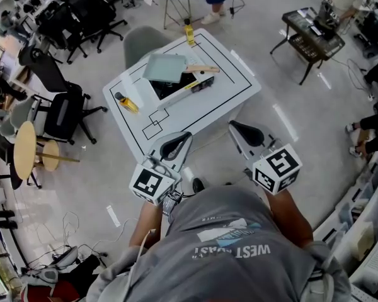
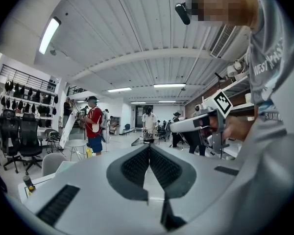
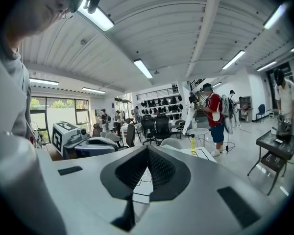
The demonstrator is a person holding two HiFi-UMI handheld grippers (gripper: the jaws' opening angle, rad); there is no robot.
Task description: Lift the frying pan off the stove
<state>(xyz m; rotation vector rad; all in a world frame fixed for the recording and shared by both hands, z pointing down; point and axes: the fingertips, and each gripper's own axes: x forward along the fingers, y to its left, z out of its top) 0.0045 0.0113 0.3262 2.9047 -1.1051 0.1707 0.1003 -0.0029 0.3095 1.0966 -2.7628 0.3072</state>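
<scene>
Frying pan (image 1: 165, 68) on the stove (image 1: 174, 89) looks stiff, best taken by its wooden handle (image 1: 202, 69). Left gripper (image 1: 184, 137), right gripper (image 1: 236, 128): clenched, empty.

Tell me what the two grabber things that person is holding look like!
Both are light grey. The left gripper and the right gripper each have a wide, flat body that narrows to two black ribbed pads. Behind each sits a white cube with black square markers. The person wears a grey T-shirt with white print.
</scene>
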